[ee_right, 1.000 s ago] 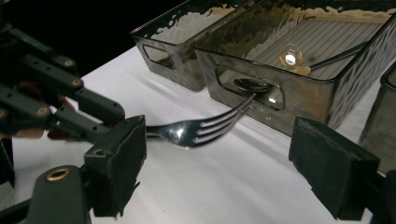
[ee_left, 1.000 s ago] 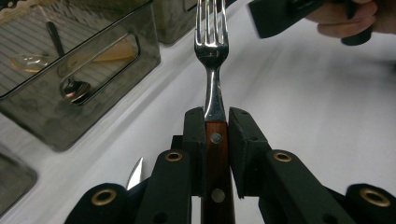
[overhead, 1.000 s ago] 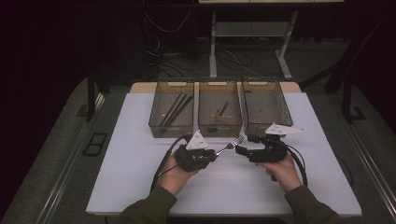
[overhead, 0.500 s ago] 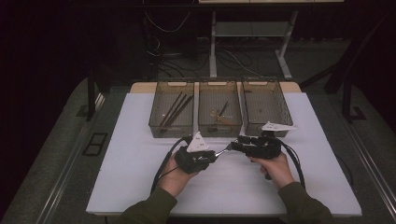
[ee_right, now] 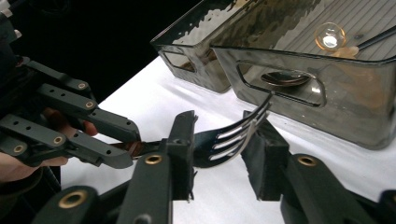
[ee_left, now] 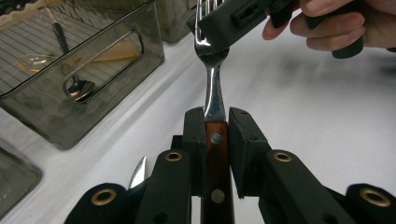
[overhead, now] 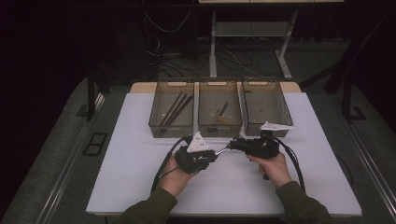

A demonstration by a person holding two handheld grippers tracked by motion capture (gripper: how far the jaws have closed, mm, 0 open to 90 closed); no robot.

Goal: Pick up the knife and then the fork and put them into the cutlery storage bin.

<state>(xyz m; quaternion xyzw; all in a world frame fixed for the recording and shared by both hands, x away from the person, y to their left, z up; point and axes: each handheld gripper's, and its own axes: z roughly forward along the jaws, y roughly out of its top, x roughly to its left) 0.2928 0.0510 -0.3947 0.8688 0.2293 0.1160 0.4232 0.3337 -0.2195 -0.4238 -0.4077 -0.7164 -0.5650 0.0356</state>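
Wood-handled, the fork (ee_left: 215,140) is clamped at its reddish riveted handle between the fingers of the left gripper (ee_left: 216,135), and is held level above the white worktop (overhead: 140,154), just in front of the middle bin (overhead: 219,109). Its steel neck is seen running forward to the tines (ee_right: 233,135), which lie between the fingers of the right gripper (ee_right: 224,149). Those fingers have just been closing about the tines; in the right gripper view the near finger (ee_right: 180,140) is seen against the fork's head, while a narrow gap is left at the other finger, so a full clamp cannot be told. In the high view the two grippers (overhead: 198,156) (overhead: 254,145) are met nose to nose, each held in one of the person's hands, with cables trailed back over the worktop.

Three smoky translucent bins are ranged side by side at the far edge. Dark chopsticks (overhead: 175,108) are laid in the left bin (overhead: 170,112), spoons (ee_left: 77,86) in the middle one, and the right bin (overhead: 266,107) stands beside the right gripper.
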